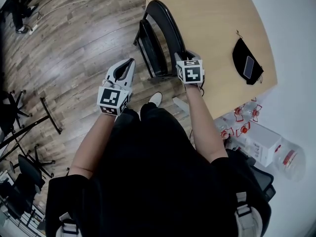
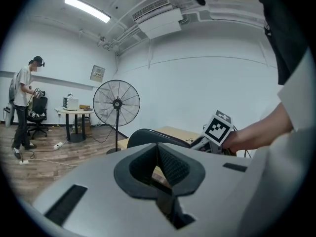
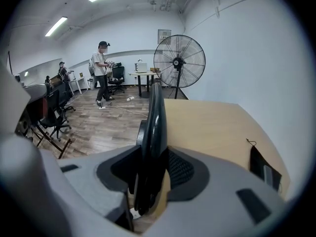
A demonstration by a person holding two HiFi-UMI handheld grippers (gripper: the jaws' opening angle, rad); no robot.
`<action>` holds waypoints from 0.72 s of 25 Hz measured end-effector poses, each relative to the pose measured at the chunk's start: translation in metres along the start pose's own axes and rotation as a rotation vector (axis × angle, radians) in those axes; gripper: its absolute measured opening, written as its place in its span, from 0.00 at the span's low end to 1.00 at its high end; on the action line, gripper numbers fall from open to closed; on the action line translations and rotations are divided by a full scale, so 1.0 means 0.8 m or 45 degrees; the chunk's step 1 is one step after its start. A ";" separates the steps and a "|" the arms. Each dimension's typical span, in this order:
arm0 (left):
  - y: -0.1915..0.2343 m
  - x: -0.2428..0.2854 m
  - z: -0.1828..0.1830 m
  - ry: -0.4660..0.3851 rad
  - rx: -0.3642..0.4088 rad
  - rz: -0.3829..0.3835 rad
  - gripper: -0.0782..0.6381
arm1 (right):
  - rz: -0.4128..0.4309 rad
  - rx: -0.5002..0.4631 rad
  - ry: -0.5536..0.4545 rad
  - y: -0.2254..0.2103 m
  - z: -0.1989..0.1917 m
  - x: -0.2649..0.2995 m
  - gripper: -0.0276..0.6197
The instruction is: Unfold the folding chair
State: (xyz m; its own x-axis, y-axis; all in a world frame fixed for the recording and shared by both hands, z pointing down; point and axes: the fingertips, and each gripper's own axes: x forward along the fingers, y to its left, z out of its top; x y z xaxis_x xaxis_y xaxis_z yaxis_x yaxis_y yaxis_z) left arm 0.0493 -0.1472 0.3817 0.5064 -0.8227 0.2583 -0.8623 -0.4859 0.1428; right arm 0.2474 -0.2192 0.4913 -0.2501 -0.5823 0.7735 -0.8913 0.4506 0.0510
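The black folding chair [image 1: 165,23] stands folded, leaning against the edge of the wooden table [image 1: 212,28]. My right gripper [image 1: 183,58] points down at the top of the chair's backrest. In the right gripper view the backrest's rim [image 3: 157,117] runs between the jaws of that gripper [image 3: 153,167], which are shut on it. My left gripper [image 1: 129,63] hangs over the floor to the left of the chair, apart from it. Its jaws [image 2: 158,154] are shut with nothing between them. Beyond them I see the curved chair back [image 2: 148,135].
A black pouch with a phone [image 1: 248,63] lies on the table. Packed water bottles [image 1: 247,127] sit on the floor at the right. Office chairs [image 1: 24,167] crowd the left. A standing fan [image 3: 178,60], a small desk [image 2: 74,113] and a standing person [image 3: 102,73] are farther off.
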 end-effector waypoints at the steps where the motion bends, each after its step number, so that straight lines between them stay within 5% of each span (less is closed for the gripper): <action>1: 0.003 -0.001 -0.004 0.008 -0.004 0.003 0.11 | -0.003 -0.002 -0.001 0.004 0.000 -0.001 0.29; 18: 0.063 -0.004 -0.073 0.131 -0.117 0.037 0.16 | -0.045 -0.055 -0.031 0.082 0.009 -0.007 0.29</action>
State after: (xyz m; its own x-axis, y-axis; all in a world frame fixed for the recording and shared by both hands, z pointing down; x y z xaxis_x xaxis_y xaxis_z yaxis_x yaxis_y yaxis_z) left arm 0.0037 -0.1519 0.4435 0.4818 -0.7990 0.3598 -0.8760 -0.4296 0.2192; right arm 0.1876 -0.1915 0.4856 -0.2284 -0.6145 0.7552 -0.8827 0.4579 0.1056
